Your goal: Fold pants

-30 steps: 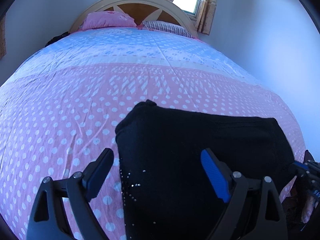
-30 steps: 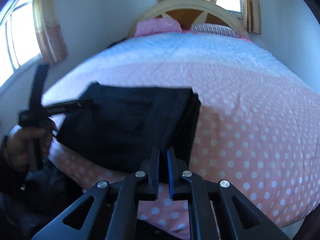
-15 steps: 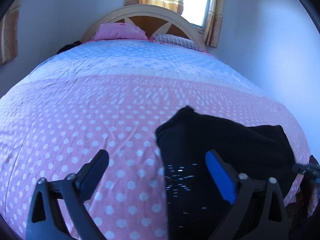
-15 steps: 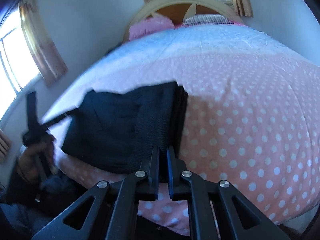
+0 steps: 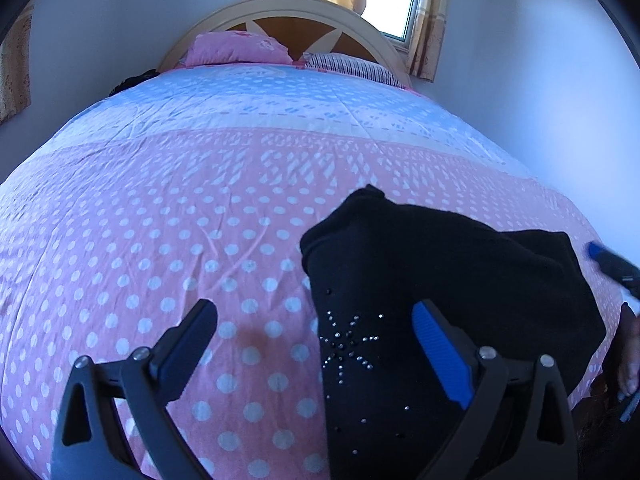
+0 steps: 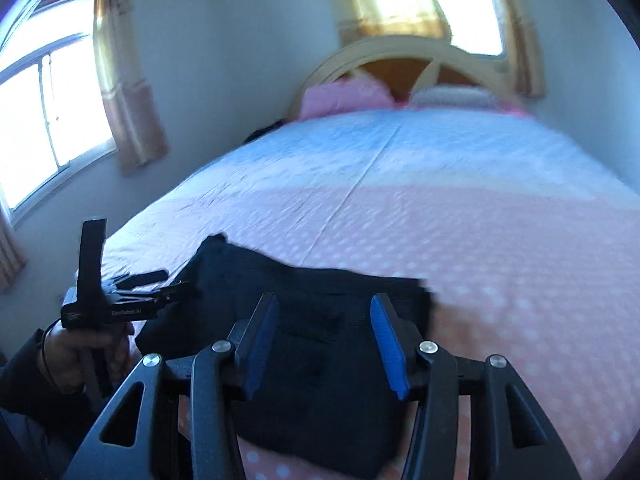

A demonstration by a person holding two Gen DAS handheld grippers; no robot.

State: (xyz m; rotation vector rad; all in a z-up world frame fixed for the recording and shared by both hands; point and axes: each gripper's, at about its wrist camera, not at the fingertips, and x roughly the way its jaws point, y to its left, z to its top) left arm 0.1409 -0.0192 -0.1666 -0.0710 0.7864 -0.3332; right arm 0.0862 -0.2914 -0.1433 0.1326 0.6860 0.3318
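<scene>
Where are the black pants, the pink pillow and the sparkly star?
black pants [image 5: 460, 264], left wrist view, on the folded top layer.
pink pillow [image 5: 236, 48], left wrist view, on its front face.
sparkly star [image 5: 348, 344], left wrist view, on its centre.

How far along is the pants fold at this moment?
Done: the black pants lie in a compact folded stack on the pink polka-dot bedspread. In hand: nothing; left gripper and right gripper are open. Left: apparently nothing, perhaps some tidying.
</scene>
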